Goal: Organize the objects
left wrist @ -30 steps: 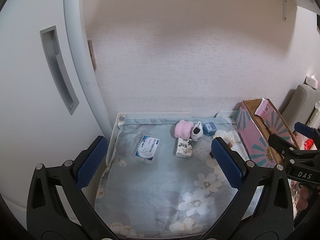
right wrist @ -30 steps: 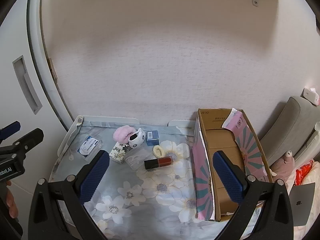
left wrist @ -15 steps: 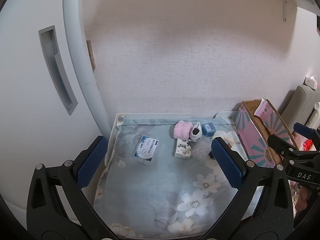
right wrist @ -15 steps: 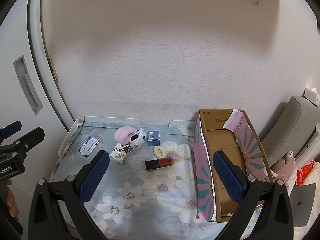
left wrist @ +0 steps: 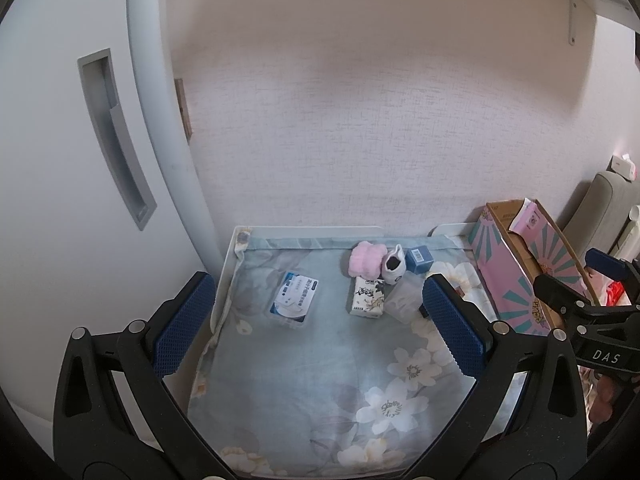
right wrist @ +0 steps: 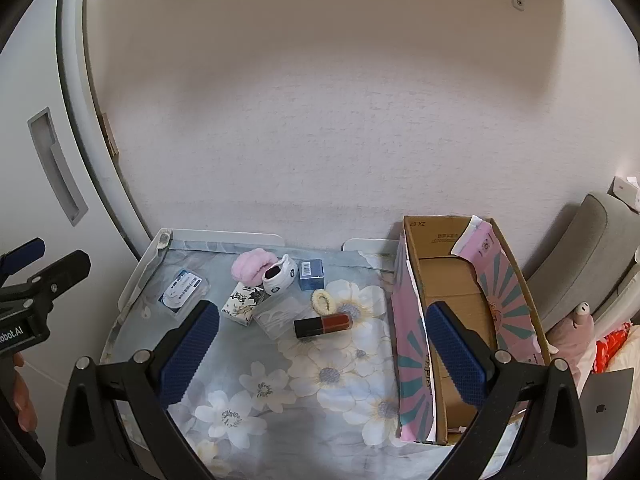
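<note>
Slight backward drift; both grippers agape, empty, well short of clustered toiletries.

Home bedroom: floral bedsheet, plush toy, wardrobe door.

The left gripper is seen with its blue-padded jaws spread wide and nothing held between them, raised above a floral cloth spread over a white table. A flat packet of wipes is laid near the left edge. Further right, a patterned tissue pack is placed just below a pink fluffy item, a small white sock and a blue box. A clear plastic container is set beside the tissue pack. A pink cardboard box is positioned at the right edge, and part of the right gripper is visible in front of it
</note>
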